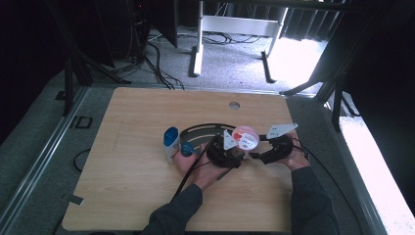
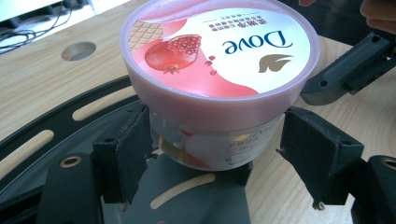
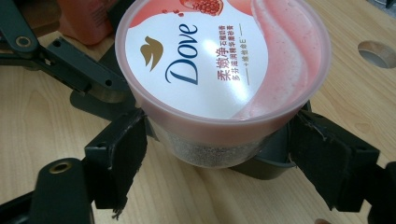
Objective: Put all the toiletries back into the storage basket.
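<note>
1. The tub (image 1: 244, 137), a pink-lidded Dove jar with a pomegranate picture on its lid, stood upright near the middle of the tabletop (image 1: 132, 196), a little to the right.
2. It rested on the black slotted plate (image 1: 195, 131) that curved away to the left under it.
3. The left hand-held gripper (image 1: 238, 157) sat at the tub's near-left side. In the left gripper view its jaws flanked the clear body (image 2: 210, 144) below the lid: the left pad (image 2: 135, 140) lay at the wall, while the right one looked slightly clear. I could not tell whether it gripped.
4. The right hand-held gripper (image 1: 255, 155) sat at the near-right side. In the right gripper view its left pad (image 3: 126, 144) touched the tub under the lid rim, and the right pad stood just off it. A firm grip could not be told here either.
5. A blue-and-white bottle (image 1: 171, 143) stood to the left, with a blue cap (image 1: 187, 149) just beside it.
</note>
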`<state>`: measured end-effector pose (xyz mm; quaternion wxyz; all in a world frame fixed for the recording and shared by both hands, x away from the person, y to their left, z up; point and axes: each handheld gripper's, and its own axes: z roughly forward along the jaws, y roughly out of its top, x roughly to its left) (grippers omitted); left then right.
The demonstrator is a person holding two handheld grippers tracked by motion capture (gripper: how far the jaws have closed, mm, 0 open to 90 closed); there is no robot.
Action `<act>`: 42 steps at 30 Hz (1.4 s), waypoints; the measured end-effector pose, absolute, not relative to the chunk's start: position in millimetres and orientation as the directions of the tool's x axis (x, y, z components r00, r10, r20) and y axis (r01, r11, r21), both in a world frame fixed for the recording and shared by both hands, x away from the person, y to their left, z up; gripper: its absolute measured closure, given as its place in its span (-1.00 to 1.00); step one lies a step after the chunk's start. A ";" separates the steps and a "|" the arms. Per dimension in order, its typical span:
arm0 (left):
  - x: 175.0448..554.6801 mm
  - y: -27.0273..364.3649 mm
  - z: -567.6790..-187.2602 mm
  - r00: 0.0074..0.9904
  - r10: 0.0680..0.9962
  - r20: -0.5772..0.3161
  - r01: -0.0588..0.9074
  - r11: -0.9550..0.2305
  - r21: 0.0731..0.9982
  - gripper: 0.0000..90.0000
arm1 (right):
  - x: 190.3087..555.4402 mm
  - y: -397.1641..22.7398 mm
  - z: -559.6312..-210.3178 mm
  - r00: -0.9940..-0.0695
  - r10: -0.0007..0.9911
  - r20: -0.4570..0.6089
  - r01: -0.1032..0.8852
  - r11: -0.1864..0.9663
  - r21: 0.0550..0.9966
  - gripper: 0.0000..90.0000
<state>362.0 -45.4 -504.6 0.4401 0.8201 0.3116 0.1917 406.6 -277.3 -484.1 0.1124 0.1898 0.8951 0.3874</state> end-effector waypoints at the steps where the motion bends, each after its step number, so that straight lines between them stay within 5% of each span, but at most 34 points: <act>1: 362.0 -45.4 -504.6 0.732 0.680 0.040 0.342 -0.418 0.841 -0.44 | 406.6 -277.3 -484.1 -0.903 0.427 -0.054 0.253 0.628 0.736 -0.56; 42: 383.0 -59.4 -524.2 0.651 0.759 0.014 0.422 -0.377 0.824 -0.43 | 435.8 -272.4 -498.2 -0.885 0.465 -0.040 0.313 0.656 0.687 -0.49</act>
